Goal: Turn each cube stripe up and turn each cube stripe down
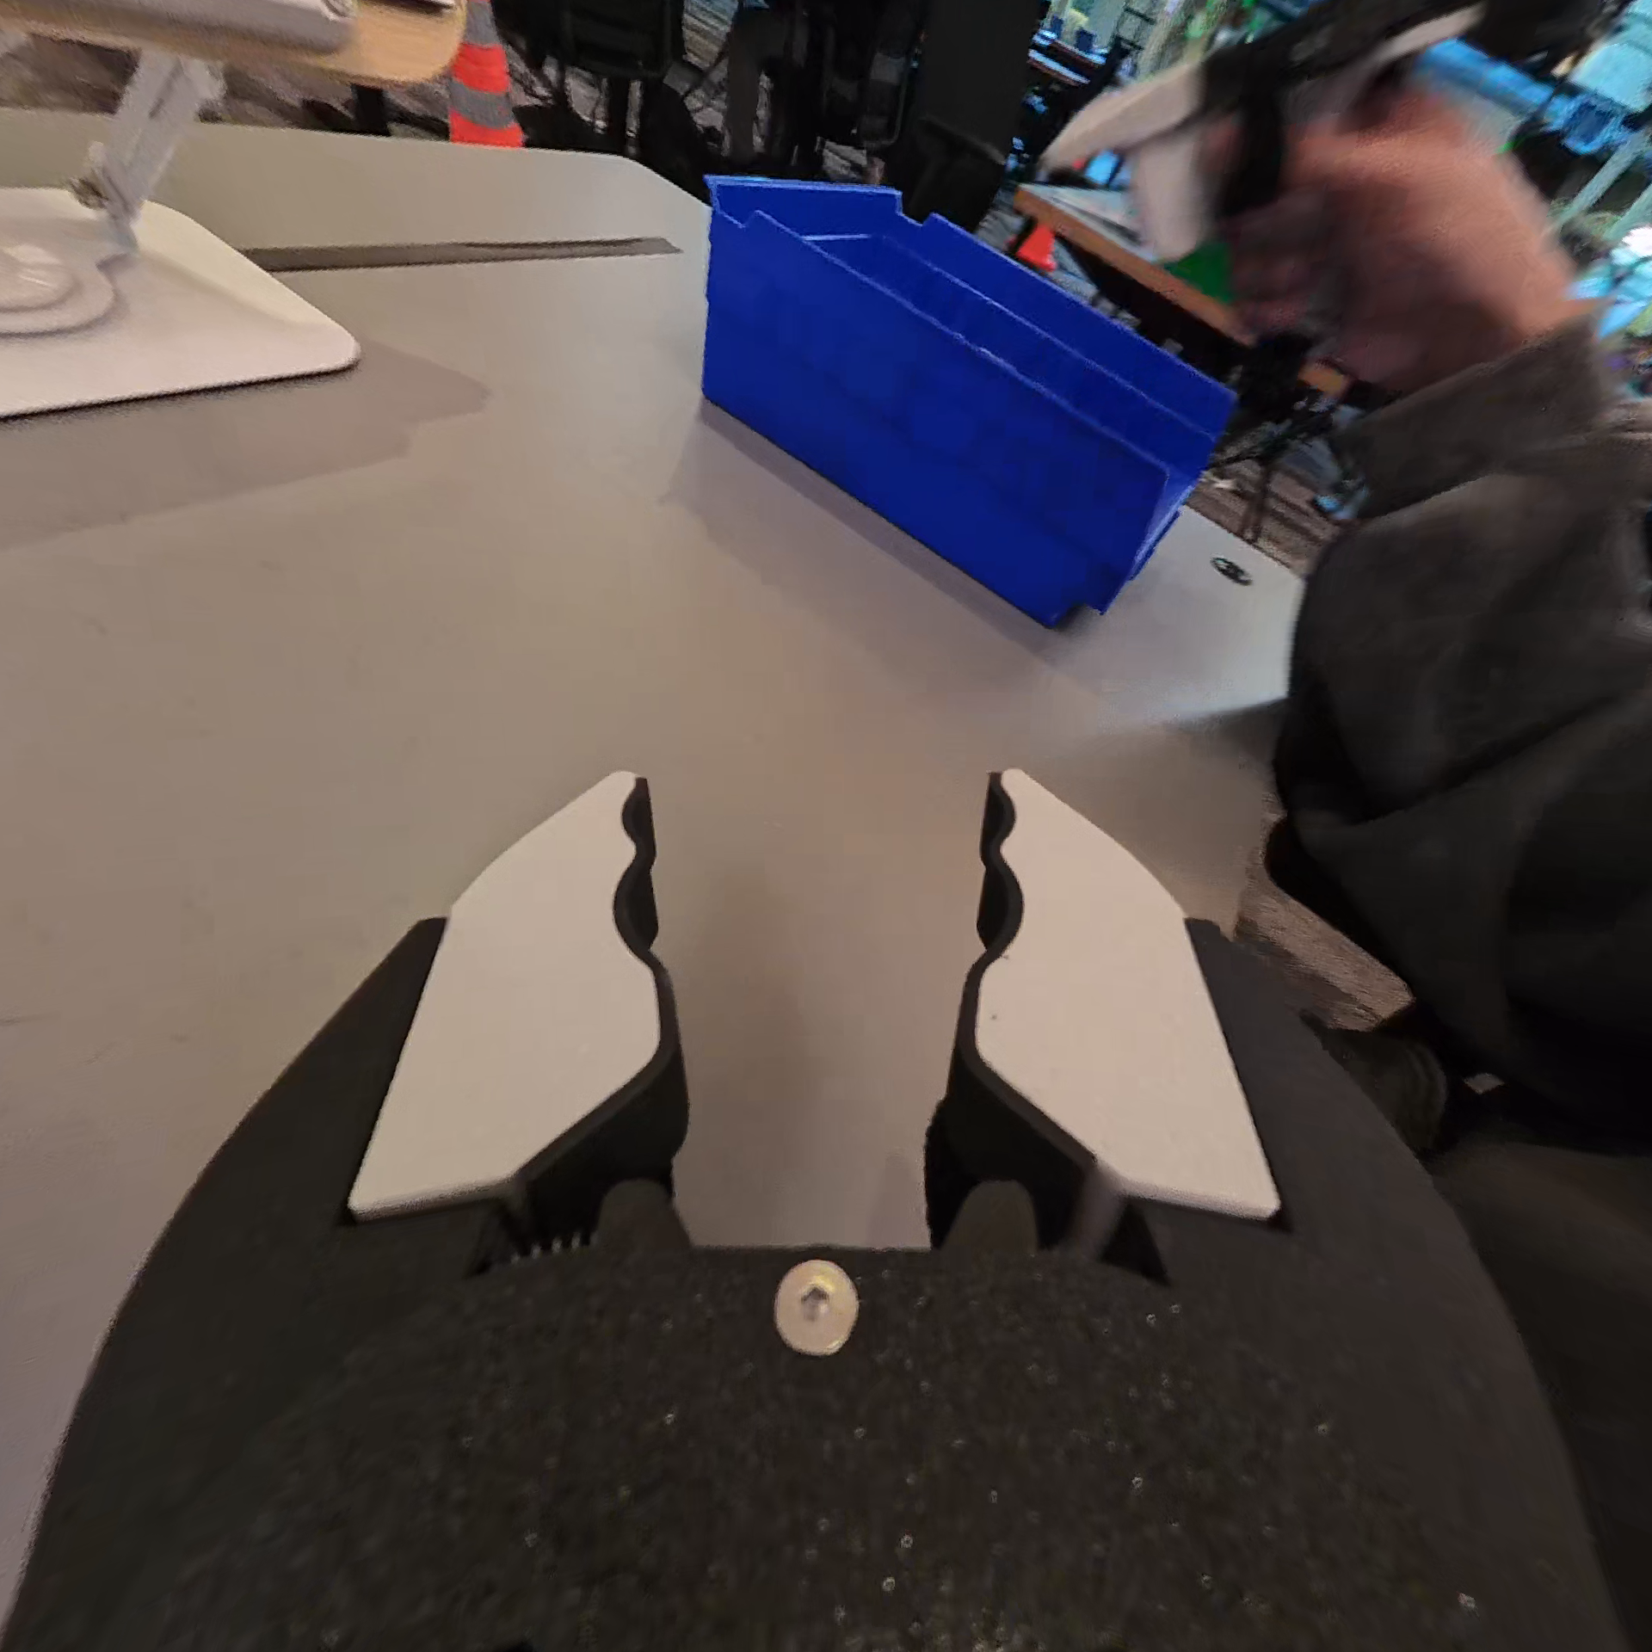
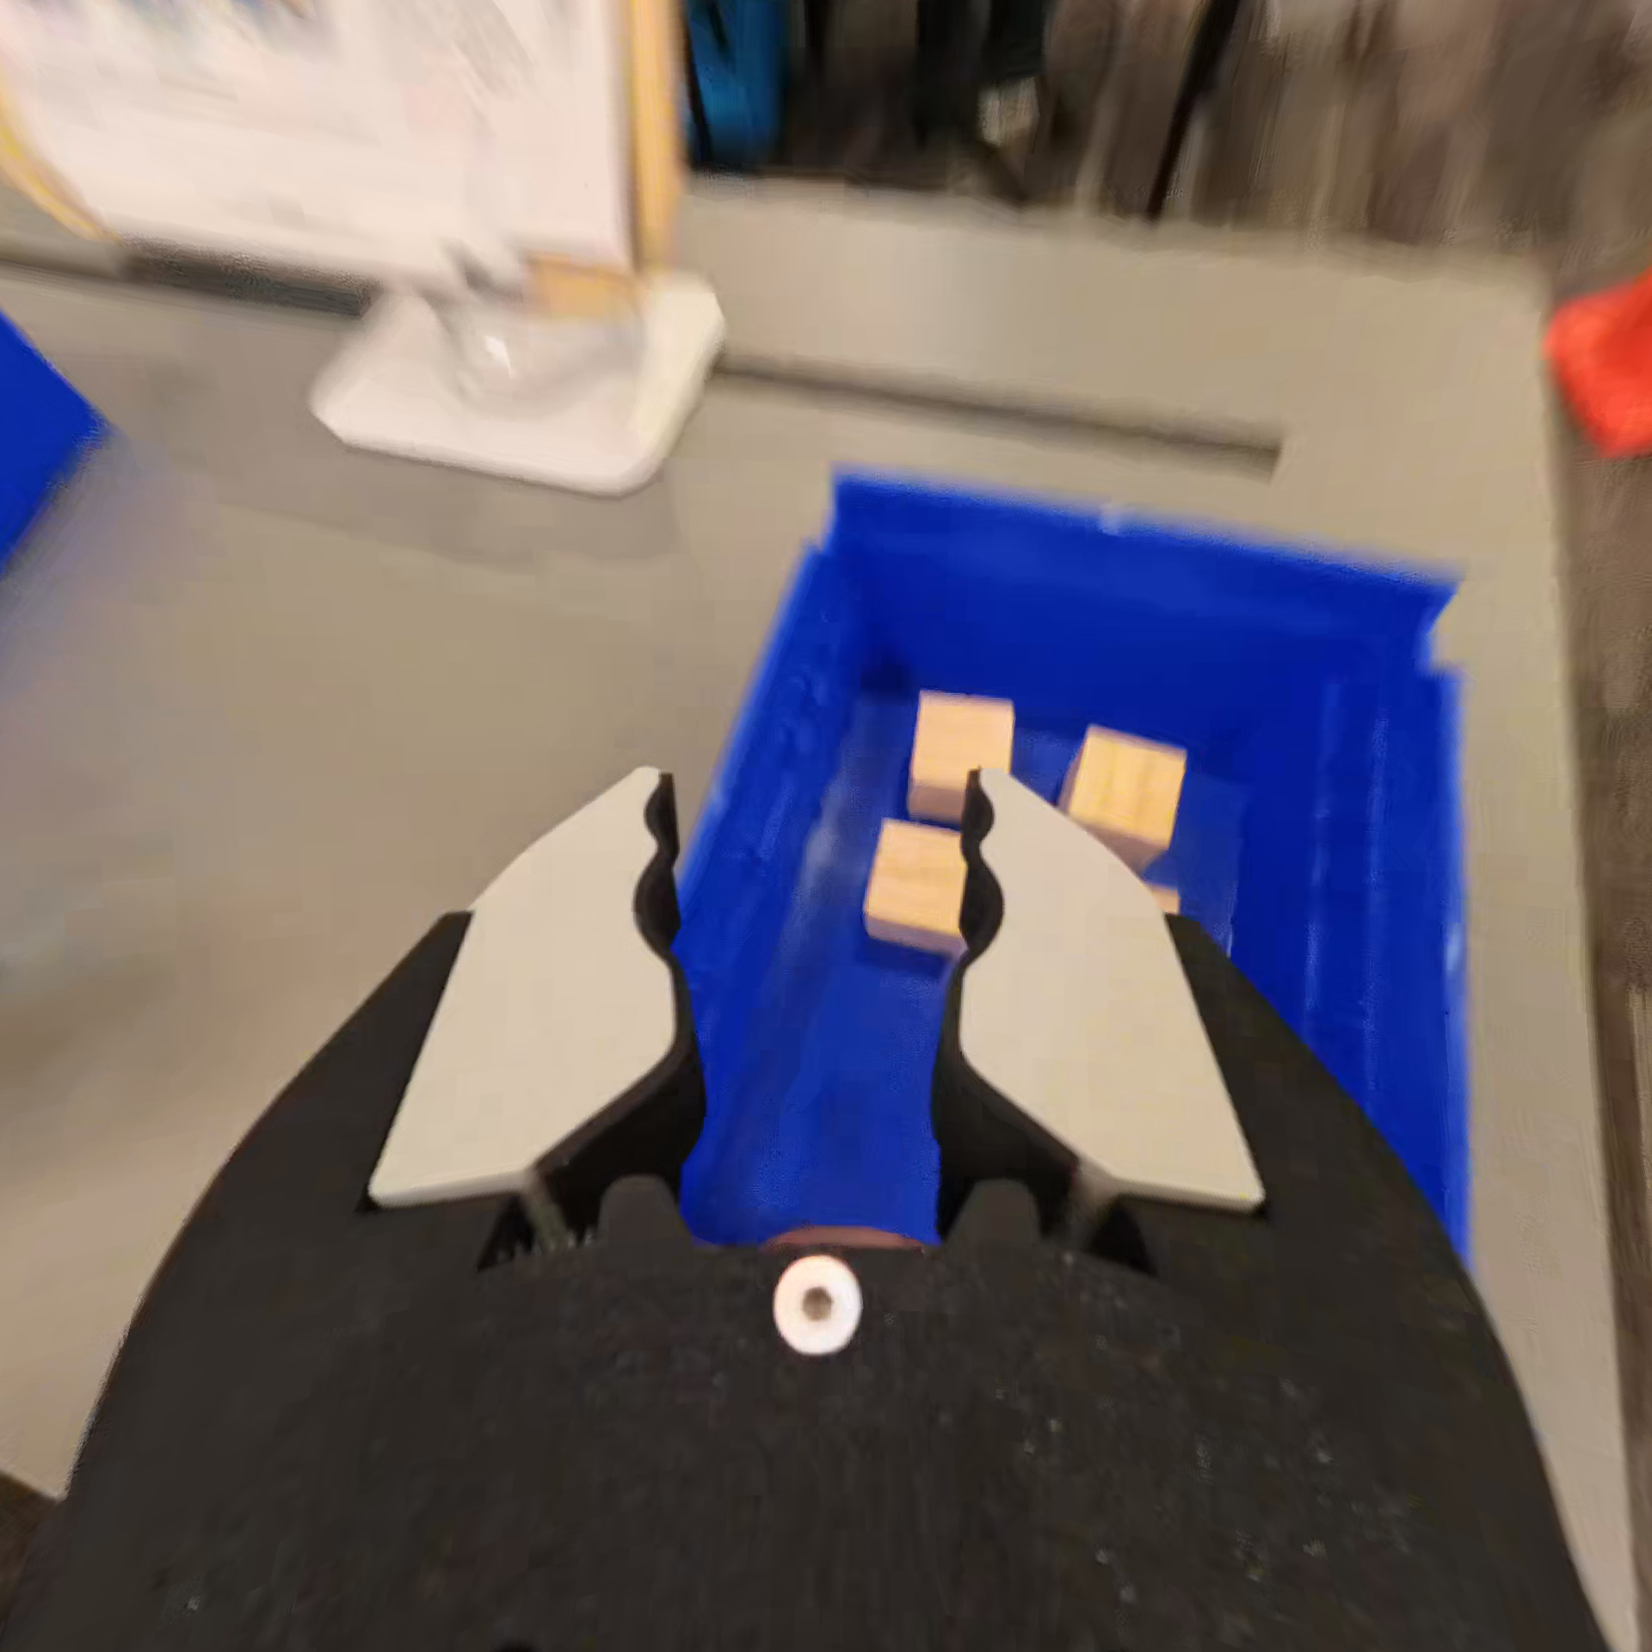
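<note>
In the right wrist view, wooden cubes lie in a blue bin (image 2: 1341, 894): one at the back (image 2: 961, 746), one to its right (image 2: 1126, 796), one nearer (image 2: 912, 885). A sliver of another shows behind my right finger. The view is blurred, so no stripes can be made out. My right gripper (image 2: 818, 787) is open and empty, above the bin's near left part. In the left wrist view my left gripper (image 1: 818, 787) is open and empty, low over the grey table (image 1: 358, 670). A blue bin (image 1: 939, 393) stands ahead of it on the right; its inside is hidden.
A white stand base (image 1: 161, 313) sits at the far left and also shows in the right wrist view (image 2: 527, 402). A person in dark clothing (image 1: 1475, 715) is at the right table edge. Another blue thing (image 2: 36, 429) is at the left. An orange cone (image 1: 483, 80) stands beyond the table.
</note>
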### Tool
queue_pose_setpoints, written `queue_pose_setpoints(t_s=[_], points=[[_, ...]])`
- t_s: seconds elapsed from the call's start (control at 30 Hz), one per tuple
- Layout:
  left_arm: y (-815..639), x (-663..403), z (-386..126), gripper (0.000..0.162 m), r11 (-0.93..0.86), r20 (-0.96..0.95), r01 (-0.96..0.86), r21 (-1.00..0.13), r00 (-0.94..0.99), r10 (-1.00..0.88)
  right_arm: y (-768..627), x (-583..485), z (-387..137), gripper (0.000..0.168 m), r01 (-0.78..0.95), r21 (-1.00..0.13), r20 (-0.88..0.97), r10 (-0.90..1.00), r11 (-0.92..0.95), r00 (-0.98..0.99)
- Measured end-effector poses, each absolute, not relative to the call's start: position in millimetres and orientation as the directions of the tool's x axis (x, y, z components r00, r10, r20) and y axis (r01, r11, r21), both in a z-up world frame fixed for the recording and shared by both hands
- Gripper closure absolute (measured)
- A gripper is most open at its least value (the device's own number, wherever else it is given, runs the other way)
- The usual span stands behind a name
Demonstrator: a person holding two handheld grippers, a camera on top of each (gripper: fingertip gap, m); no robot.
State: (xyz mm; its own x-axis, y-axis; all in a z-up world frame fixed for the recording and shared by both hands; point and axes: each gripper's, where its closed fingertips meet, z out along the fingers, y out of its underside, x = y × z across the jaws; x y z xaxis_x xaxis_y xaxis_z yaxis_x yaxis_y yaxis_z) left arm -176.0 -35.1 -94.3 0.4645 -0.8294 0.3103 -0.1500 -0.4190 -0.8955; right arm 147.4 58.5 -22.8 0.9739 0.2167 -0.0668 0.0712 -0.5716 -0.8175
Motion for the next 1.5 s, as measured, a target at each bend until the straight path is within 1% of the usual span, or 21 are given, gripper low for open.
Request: queue_pose_setpoints(t_s=[0.07, 0.1, 0.17, 0.2, 0.27, 0.37, 0.43, 0.5, 0.53, 0.63, 0.83, 0.9, 0.93, 0.97, 1.03, 1.1, 1.2, 1.3, 1.43, 1.5], points=[[-29.3, -179.8, -93.4, 0.093, -0.399, 0.273, -0.154, -0.904, 0.51, -0.816, 38.8, 116.6, 33.8, 0.112, 0.074, -0.925, -0.051, 0.314, -0.373, 0.948], [-26.7, -181.7, -93.8, 0.093, -0.394, 0.257, -0.16, -0.905, 0.533, -0.806, 27.0, 93.5, 53.1, 0.115, 0.058, -0.957, -0.06, 0.39, -0.284, 0.919], [-23.7, -183.7, -94.3, 0.093, -0.384, 0.235, -0.165, -0.908, 0.558, -0.796, 3.2, 37.7, 66.1, 0.123, 0.007, -0.981, -0.108, 0.582, -0.192, 0.806], [-23.3, -183.6, -95.1, 0.093, -0.38, 0.227, -0.17, -0.909, 0.563, -0.795, -5.6, 8.9, 62.9, 0.12, -0.035, -0.982, -0.152, 0.664, -0.187, 0.732], [-24.8, -181.5, -98.5, 0.093, -0.377, 0.217, -0.188, -0.907, 0.558, -0.801, -12.6, -44.1, 39.3, 0.111, -0.098, -0.973, -0.223, 0.761, -0.207, 0.61], [-25.4, -180.4, -106.5, 0.093, -0.379, 0.198, -0.221, -0.899, 0.568, -0.799, -10.5, -108.0, -21.9, 0.109, -0.07, -0.974, -0.222, 0.831, -0.217, 0.51], [-23.7, -183.1, -111.7, 0.093, -0.378, 0.173, -0.243, -0.893, 0.591, -0.788, -10.9, -132.4, -51.5, 0.107, -0.065, -0.972, -0.231, 0.854, -0.227, 0.467], [-21.9, -186.9, -116.8, 0.093, -0.386, 0.155, -0.267, -0.883, 0.61, -0.777, -6.1, -136.3, -64.0, 0.109, -0.048, -0.977, -0.203, 0.847, -0.207, 0.491], [-21.1, -188.6, -119.1, 0.094, -0.393, 0.154, -0.272, -0.878, 0.617, -0.772, -2.4, -133.1, -63.6, 0.11, -0.059, -0.981, -0.188, 0.837, -0.184, 0.514], [-18.5, -191.0, -124.4, 0.094, -0.424, 0.178, -0.265, -0.866, 0.63, -0.756, 5.5, -119.1, -57.4, 0.114, -0.158, -0.973, -0.226, 0.808, -0.166, 0.544], [-17.2, -191.3, -122.7, 0.096, -0.443, 0.187, -0.264, -0.857, 0.642, -0.743, 10.8, -103.7, -64.7, 0.118, -0.184, -0.968, -0.245, 0.787, -0.169, 0.566], [-20.1, -194.8, -111.6, 0.101, -0.431, 0.16, -0.289, -0.855, 0.644, -0.748, 9.4, -103.7, -63.3, 0.119, -0.184, -0.972, -0.229, 0.79, -0.149, 0.569], [-21.1, -199.0, -101.4, 0.106, -0.426, 0.151, -0.296, -0.855, 0.644, -0.75, 8.8, -105.1, -64.6, 0.12, -0.172, -0.974, -0.221, 0.792, -0.147, 0.569], [-19.9, -206.8, -88.6, 0.107, -0.422, 0.14, -0.3, -0.856, 0.651, -0.746, 8.3, -106.6, -66.1, 0.12, -0.161, -0.976, -0.214, 0.795, -0.148, 0.568], [-9.5, -235.6, -63.9, 0.106, -0.429, 0.11, -0.301, -0.851, 0.698, -0.708, 6.6, -109.9, -68.2, 0.12, -0.142, -0.979, -0.202, 0.801, -0.146, 0.563], [13.5, -281.3, -46.2, 0.1, -0.465, 0.066, -0.299, -0.834, 0.781, -0.621, 5.8, -111.9, -69.4, 0.12, -0.123, -0.983, -0.182, 0.802, -0.136, 0.568], [63.9, -360.6, -36.8, 0.099, -0.571, 0.023, -0.26, -0.779, 0.898, -0.44, 3.8, -115.5, -71.6, 0.12, -0.096, -0.987, -0.159, 0.809, -0.127, 0.566], [116.5, -422.4, -50.7, 0.097, -0.709, 0.036, -0.18, -0.682, 0.96, -0.279, 3.1, -117.3, -72.0, 0.121, -0.087, -0.988, -0.152, 0.814, -0.124, 0.561], [174.8, -469.3, -81.9, 0.099, -0.821, -0.008, -0.134, -0.555, 0.988, -0.156, 2.5, -116.4, -72.3, 0.122, -0.093, -0.987, -0.162, 0.816, -0.132, 0.554], [194.5, -480.0, -99.3, 0.099, -0.864, 0.008, -0.102, -0.492, 0.993, -0.122, 2.6, -114.8, -71.9, 0.122, -0.103, -0.985, -0.171, 0.816, -0.137, 0.552]])
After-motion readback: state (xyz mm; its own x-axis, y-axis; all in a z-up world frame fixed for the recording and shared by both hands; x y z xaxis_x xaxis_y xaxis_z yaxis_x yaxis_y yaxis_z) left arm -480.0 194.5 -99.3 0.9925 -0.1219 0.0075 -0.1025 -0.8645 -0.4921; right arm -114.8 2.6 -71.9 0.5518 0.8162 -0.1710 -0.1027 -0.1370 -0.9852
